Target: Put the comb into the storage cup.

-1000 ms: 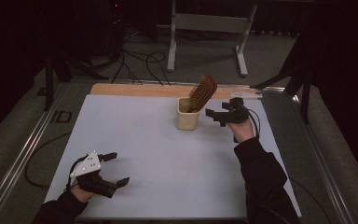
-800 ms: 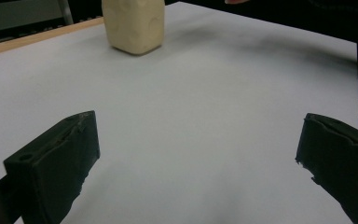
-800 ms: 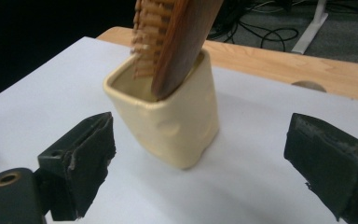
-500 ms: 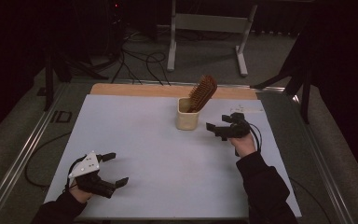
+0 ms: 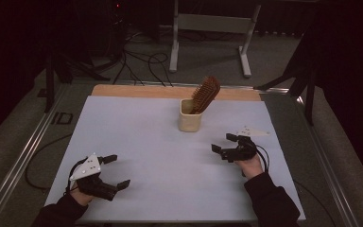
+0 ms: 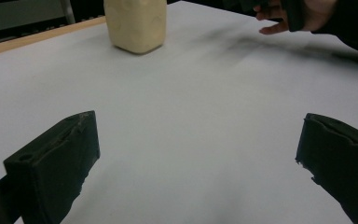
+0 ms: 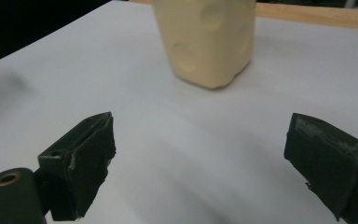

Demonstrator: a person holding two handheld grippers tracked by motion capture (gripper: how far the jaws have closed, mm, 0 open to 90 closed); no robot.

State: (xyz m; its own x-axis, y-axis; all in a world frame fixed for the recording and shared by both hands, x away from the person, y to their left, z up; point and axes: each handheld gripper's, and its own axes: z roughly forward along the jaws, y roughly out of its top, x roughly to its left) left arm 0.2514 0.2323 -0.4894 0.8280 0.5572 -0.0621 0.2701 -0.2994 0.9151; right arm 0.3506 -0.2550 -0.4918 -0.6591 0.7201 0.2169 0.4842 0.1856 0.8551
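High view: the brush (image 5: pixel 206 93) is seen standing bristles-up in the cup (image 5: pixel 190 115), at 12 o'clock on the table (image 5: pixel 137 137). The right gripper (image 5: pixel 226 145) is held near the cup, at its 4 o'clock, jaws spread and empty; the left gripper (image 5: pixel 115 171) is parked at 7 o'clock, also spread. The step looks like a retreat after the drop, best made low and level, clear of the cup.

Left gripper view: the cup (image 6: pixel 135 24) is shown far off at 11 o'clock, brush cut off, the right hand (image 6: pixel 292 16) at 1 o'clock.

Right gripper view: the cup (image 7: pixel 206 41) is shown close at 12 o'clock, dimpled walls revealed
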